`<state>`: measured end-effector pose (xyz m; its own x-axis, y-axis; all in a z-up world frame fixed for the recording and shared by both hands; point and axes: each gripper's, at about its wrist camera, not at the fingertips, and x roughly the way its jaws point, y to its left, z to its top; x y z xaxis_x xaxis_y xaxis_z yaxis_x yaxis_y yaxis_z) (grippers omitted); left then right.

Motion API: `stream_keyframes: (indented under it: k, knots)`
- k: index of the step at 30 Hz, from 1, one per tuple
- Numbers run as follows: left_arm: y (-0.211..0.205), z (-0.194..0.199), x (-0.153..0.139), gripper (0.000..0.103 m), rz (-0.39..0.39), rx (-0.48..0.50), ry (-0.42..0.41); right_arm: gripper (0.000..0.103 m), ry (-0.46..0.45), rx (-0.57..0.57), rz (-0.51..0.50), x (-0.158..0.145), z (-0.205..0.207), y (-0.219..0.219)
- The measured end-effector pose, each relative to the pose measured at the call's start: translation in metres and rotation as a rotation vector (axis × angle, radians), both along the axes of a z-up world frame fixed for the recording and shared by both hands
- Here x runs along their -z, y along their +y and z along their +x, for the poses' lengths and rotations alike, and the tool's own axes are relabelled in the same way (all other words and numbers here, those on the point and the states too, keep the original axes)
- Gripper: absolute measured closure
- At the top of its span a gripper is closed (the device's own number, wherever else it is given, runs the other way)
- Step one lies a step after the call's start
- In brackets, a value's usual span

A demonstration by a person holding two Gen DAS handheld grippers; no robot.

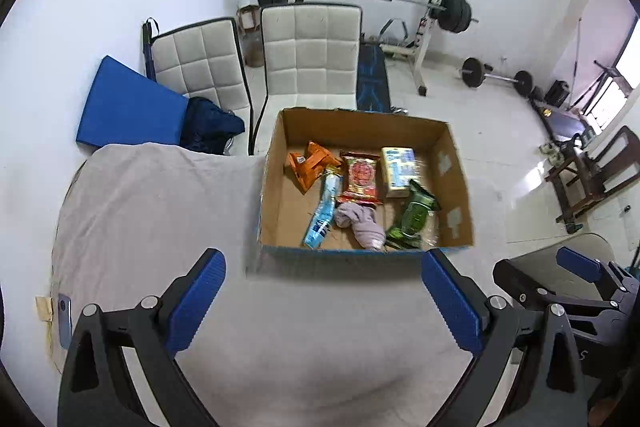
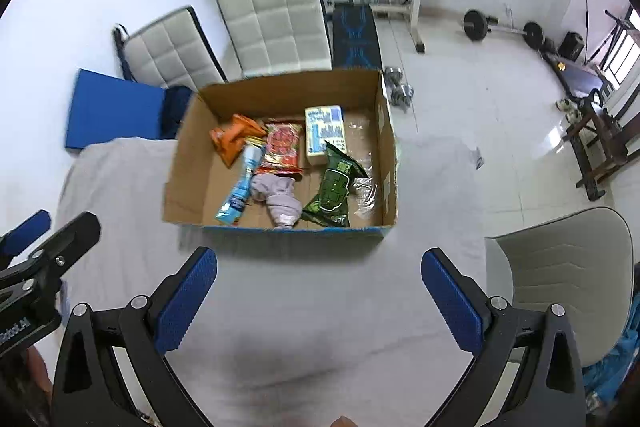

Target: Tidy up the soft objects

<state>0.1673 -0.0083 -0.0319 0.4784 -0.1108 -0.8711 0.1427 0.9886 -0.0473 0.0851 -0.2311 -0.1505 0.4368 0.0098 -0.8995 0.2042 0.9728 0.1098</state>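
- both claws hung wide apart and empty above the grey cloth-covered table (image 1: 160,211): the left gripper (image 1: 320,307) and the right gripper (image 2: 320,303), side by side, nothing between their blue pads.
- the soft things lay inside the open brown cardboard box (image 1: 452,163) on the cloth: an orange snack bag (image 1: 310,163), a red snack packet (image 1: 360,177), a pale yellow wrapped block (image 1: 396,167), a green foil pouch (image 1: 414,217), a light blue tube-shaped packet (image 1: 324,211) and a crumpled lilac cloth (image 1: 360,223).
- risk, judged: the items overlapped, so a reach into the pile could pinch two at once, or a finger could catch the near box wall and shove the box.
- around: two white quilted chairs (image 1: 308,55) behind the box, a blue mat (image 1: 128,107), a barbell rack (image 1: 436,7); nothing stood between claws and box.
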Motion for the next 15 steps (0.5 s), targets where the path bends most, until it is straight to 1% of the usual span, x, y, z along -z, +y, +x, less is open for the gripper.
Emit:
stream_keyframes:
  k: [4, 7, 11, 15]
  knots:
    - [0.005, -0.033, -0.032, 0.003, 0.0, 0.007, -0.041, 0.0, -0.062, 0.001, 0.007, -0.039, -0.044, 0.004]
    - [0.009, -0.051, -0.047, 0.003, -0.001, 0.01, -0.054, 0.0, -0.109, 0.002, -0.005, -0.066, -0.073, 0.01]
    - [0.018, -0.071, -0.064, 0.003, -0.006, -0.001, -0.074, 0.0, -0.138, -0.005, 0.003, -0.091, -0.103, 0.018]
    - [0.024, -0.086, -0.075, 0.003, -0.012, -0.003, -0.083, 0.0, -0.148, -0.009, 0.01, -0.107, -0.13, 0.026]
